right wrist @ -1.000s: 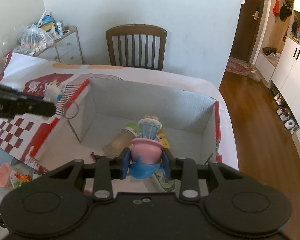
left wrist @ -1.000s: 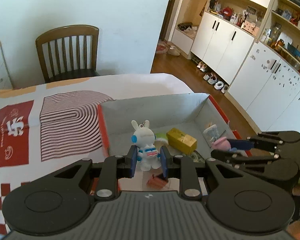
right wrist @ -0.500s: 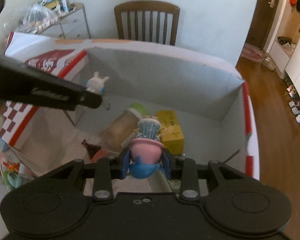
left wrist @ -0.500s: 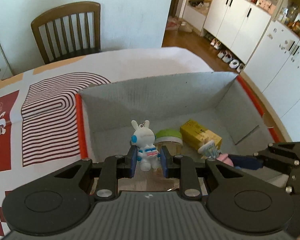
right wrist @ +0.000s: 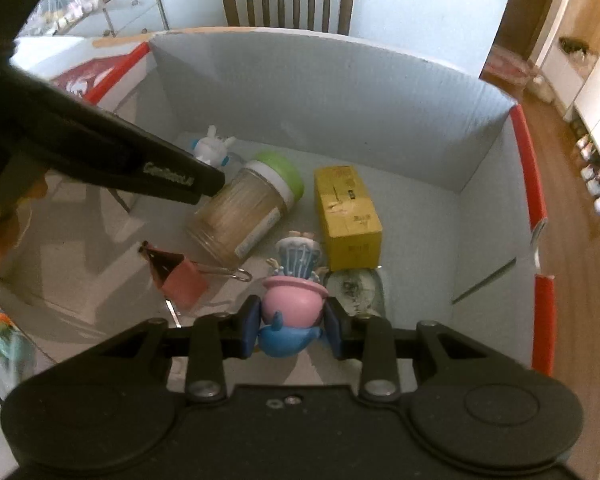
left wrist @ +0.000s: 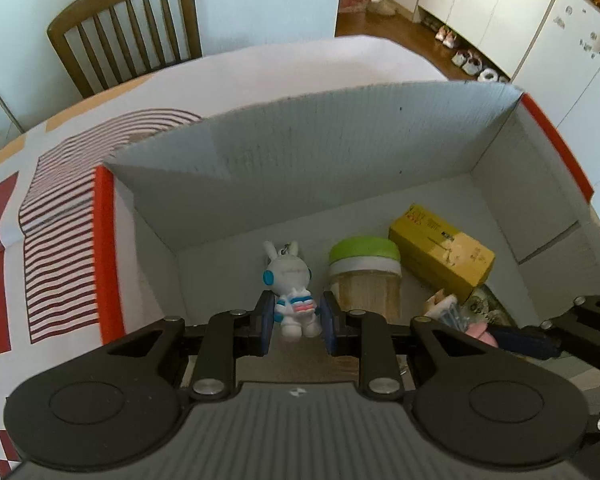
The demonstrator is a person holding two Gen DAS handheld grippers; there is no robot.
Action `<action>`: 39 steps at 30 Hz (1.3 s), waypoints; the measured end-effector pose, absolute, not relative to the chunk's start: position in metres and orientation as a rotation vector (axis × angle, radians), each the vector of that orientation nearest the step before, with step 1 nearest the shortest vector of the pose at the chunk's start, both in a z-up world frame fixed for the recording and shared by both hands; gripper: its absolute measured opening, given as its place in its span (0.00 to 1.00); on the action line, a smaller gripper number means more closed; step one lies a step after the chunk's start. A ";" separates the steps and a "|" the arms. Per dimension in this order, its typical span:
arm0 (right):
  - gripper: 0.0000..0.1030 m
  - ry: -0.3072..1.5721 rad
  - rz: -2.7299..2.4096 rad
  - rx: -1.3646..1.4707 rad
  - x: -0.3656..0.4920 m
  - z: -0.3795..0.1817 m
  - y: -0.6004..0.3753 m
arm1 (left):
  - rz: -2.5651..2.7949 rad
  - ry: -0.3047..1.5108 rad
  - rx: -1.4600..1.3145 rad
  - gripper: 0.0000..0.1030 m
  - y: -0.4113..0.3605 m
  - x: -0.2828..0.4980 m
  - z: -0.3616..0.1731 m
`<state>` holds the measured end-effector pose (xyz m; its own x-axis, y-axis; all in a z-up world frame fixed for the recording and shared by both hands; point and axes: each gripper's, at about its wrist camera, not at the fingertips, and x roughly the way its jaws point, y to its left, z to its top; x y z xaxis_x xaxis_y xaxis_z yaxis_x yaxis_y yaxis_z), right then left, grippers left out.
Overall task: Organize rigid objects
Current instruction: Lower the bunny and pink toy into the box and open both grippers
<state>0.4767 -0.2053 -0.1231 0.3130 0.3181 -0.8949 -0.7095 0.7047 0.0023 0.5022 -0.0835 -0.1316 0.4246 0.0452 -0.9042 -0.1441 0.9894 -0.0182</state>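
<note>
My left gripper point(left wrist: 295, 325) is shut on a white rabbit figurine point(left wrist: 290, 284) with blue ears-muffs, held inside an open cardboard box point(left wrist: 340, 148). My right gripper point(right wrist: 293, 328) is shut on a pink and blue toy figure point(right wrist: 294, 304), also low inside the box point(right wrist: 340, 92). The rabbit shows in the right wrist view point(right wrist: 212, 146) behind the left gripper's finger. In the box lie a jar with a green lid point(left wrist: 366, 276) point(right wrist: 248, 208), a yellow carton point(left wrist: 444, 254) point(right wrist: 348, 216) and a red binder clip point(right wrist: 178, 274).
The box stands on a table with a red and white patterned cloth point(left wrist: 60, 216). A wooden chair point(left wrist: 128, 24) stands behind the table. White cabinets point(left wrist: 540, 20) line the right wall. A round glass item point(right wrist: 354, 288) lies under the toy figure.
Both grippers have moved forward and down into the box with their toys. The box walls now fill both views.
</note>
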 end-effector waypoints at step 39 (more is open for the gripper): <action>0.60 1.007 0.736 -0.388 0.467 -0.094 -0.219 | 0.139 1.117 -0.126 0.24 -0.088 0.471 -0.107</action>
<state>0.4669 -0.2185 -0.0935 0.3269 0.3749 -0.8675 -0.7127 0.7006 0.0342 0.4714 -0.0885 -0.1069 0.4317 0.0485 -0.9007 -0.1744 0.9842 -0.0305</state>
